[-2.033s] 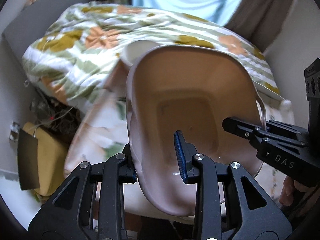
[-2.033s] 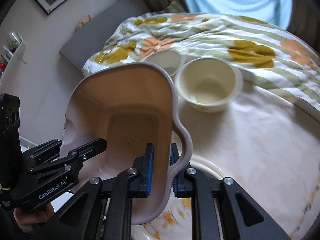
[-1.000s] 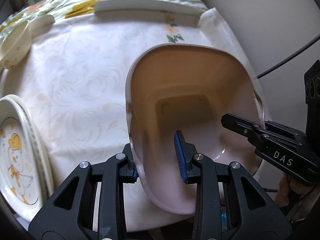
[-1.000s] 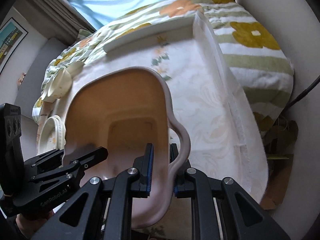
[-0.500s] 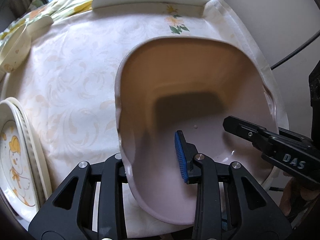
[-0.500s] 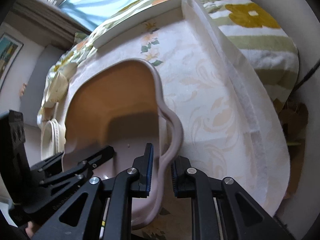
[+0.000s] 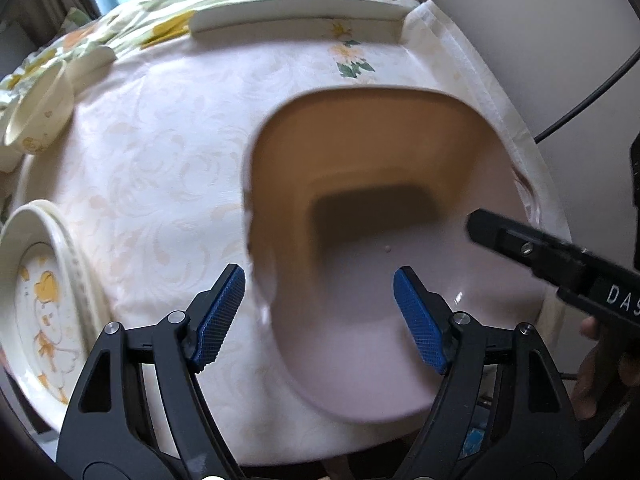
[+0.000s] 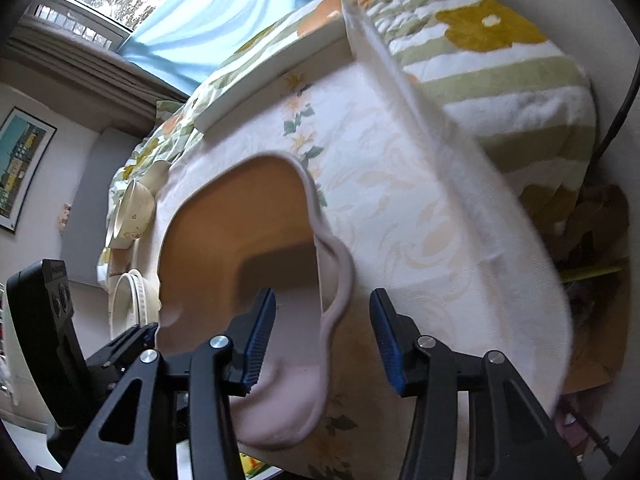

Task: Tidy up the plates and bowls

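A pink plastic basin (image 7: pixel 400 184) sits on the white flowered tablecloth (image 7: pixel 160 160) near the table's right edge. My left gripper (image 7: pixel 320 312) straddles the basin's left rim; its jaws are opening and the blue pads stand clear of the rim. In the right wrist view the basin (image 8: pixel 240 220) shows its wavy handle between the pads of my right gripper (image 8: pixel 322 332), whose jaws are also opening and touch nothing. One finger (image 7: pixel 520 244) of the right gripper reaches over the basin's right side.
A stack of cream plates (image 7: pixel 40 320) with a yellow drawing lies at the table's left edge. A cream bowl (image 7: pixel 40 116) sits at the far left. A striped flowered quilt (image 8: pixel 500 60) lies beyond the table. A black cable (image 7: pixel 592 92) hangs on the right.
Both grippers were shut on the basin's rims and have spread their jaws off it. The basin has dropped slightly and now rests on the cloth.
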Tool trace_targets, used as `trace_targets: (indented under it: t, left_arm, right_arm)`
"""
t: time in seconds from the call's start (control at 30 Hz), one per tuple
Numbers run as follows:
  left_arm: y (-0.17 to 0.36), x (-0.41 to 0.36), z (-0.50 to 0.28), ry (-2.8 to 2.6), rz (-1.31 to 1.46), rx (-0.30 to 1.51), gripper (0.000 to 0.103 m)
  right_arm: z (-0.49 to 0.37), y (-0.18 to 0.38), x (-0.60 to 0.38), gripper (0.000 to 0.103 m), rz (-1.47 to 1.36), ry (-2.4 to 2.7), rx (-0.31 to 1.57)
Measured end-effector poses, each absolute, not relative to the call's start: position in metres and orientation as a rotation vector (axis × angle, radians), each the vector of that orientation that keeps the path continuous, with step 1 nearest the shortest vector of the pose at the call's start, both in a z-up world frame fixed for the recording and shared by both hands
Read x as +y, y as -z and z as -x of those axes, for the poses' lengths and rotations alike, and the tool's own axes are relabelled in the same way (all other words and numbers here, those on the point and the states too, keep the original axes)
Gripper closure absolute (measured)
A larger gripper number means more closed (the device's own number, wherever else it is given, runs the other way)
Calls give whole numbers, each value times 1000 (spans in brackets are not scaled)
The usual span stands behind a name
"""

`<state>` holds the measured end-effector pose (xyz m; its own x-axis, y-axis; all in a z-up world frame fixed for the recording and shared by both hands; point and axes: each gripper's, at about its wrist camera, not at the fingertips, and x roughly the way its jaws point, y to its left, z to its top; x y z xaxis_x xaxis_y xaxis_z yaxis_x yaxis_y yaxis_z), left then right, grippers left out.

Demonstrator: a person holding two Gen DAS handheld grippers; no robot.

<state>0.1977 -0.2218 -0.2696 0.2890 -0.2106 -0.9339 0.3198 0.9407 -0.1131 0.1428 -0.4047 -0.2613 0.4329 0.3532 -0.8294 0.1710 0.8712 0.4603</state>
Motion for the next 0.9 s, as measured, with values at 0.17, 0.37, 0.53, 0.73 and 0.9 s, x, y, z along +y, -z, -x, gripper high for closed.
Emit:
trace_targets:
  t: [0.17,0.37,0.53,0.73,0.9]
  left_arm:
    - [234,-202,-178,330,-107,1181,28]
    - [149,-142,-151,240,-36,1021,20]
    - [100,-82,-156,114,31,878,0]
    - [84,1,-193,32,156,872,0]
    - [101,59,-247,9,252,925,0]
  right_arm:
    - [-127,217,-400,58,-385,-77,1080]
    - [-128,149,-372,49,-293,-181,964]
    - [-148,106,-332,0,-274,-293,845]
    - [-192,89,-272,0,-234,-372,866]
    - [-237,96,-222,0,-209,-390,897]
